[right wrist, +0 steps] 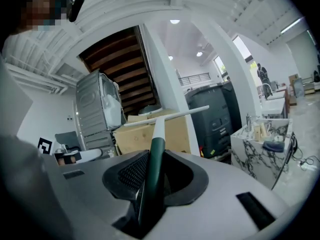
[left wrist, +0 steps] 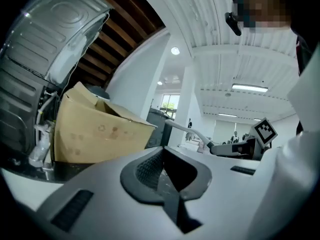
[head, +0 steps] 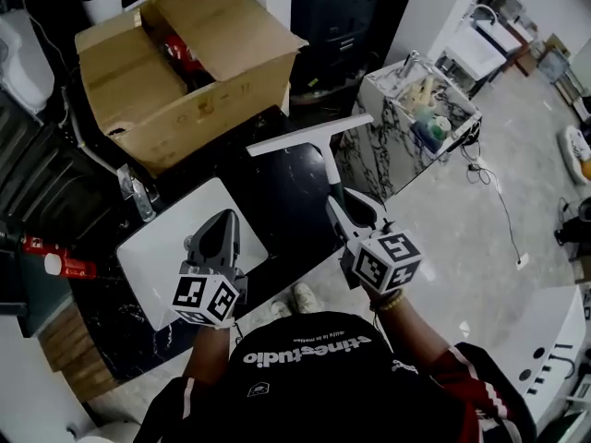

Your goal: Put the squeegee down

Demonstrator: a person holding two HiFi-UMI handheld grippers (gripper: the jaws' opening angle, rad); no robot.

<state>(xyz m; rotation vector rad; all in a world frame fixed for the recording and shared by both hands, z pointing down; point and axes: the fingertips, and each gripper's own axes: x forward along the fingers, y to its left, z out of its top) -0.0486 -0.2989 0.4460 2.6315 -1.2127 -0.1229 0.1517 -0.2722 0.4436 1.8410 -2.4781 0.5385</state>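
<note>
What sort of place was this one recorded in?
Probably a bathroom-fittings showroom or its stockroom: a marble-patterned vanity unit with a tap, white basins beyond it on the open floor, and an opened cardboard box beside the black counter.

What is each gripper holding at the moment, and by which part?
The right gripper is shut on the squeegee, gripping its dark green handle; the white blade points away. The left gripper holds nothing, jaws together.

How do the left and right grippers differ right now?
The right gripper clamps the squeegee by its green handle; the left gripper is shut on nothing. The left gripper is over a white panel, the right gripper clear of it. Both point toward the cardboard box.
</note>
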